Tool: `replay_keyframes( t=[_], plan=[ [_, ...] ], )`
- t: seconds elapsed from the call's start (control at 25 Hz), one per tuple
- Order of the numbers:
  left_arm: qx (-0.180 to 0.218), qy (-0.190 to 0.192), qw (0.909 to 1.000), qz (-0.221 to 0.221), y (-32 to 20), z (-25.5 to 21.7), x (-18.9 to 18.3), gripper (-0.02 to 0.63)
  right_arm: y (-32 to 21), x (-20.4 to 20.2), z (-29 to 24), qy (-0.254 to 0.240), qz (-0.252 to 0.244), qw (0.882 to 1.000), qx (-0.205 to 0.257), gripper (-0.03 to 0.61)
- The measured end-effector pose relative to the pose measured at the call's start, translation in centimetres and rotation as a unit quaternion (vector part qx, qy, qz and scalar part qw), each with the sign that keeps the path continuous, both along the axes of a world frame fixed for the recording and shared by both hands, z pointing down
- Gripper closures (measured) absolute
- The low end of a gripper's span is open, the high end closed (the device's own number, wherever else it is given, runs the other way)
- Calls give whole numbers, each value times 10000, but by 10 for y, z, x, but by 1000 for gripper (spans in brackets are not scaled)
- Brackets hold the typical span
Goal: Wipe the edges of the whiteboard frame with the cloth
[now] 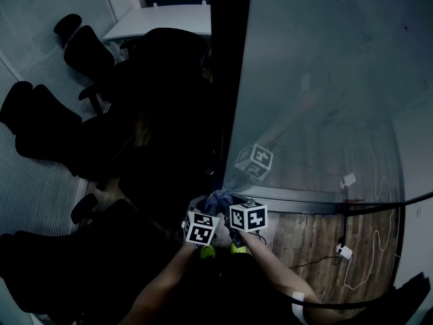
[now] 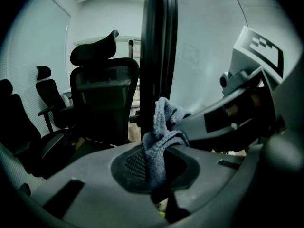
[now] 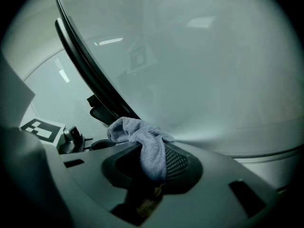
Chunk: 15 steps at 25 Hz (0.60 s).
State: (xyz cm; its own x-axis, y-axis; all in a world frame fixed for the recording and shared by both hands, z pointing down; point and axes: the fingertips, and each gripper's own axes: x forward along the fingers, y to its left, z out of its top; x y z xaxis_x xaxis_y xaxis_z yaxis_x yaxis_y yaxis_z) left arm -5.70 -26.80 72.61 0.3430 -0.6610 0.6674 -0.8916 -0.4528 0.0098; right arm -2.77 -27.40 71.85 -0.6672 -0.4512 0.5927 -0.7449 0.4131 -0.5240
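Observation:
A blue-grey cloth (image 1: 217, 200) is bunched at the lower left corner of the whiteboard (image 1: 325, 80), against its dark frame (image 1: 226, 80). Both grippers meet there. My left gripper (image 1: 208, 212) is shut on the cloth (image 2: 160, 137), which stands up between its jaws beside the frame post (image 2: 160, 42). My right gripper (image 1: 230, 206) is also shut on the cloth (image 3: 141, 139), close to the board's glossy face and the frame edge (image 3: 83, 63). Each gripper shows in the other's view: the right gripper (image 2: 247, 103) and the left one's marker cube (image 3: 40, 127).
Several black office chairs (image 1: 81, 53) crowd the floor to the left of the board, one high-backed chair (image 2: 102, 94) right behind the frame. A white table (image 1: 159, 19) stands at the back. Cables and a plug (image 1: 344, 250) lie on the wooden floor under the board's bottom rail (image 1: 291, 198).

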Motion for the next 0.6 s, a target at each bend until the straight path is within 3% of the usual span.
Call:
replay_keyframes(
  t=[0.6],
  plan=[
    [485, 152, 9987, -49, -6, -34, 1, 586, -5, -1, -39, -221, 110, 9995, 220, 480]
  ],
)
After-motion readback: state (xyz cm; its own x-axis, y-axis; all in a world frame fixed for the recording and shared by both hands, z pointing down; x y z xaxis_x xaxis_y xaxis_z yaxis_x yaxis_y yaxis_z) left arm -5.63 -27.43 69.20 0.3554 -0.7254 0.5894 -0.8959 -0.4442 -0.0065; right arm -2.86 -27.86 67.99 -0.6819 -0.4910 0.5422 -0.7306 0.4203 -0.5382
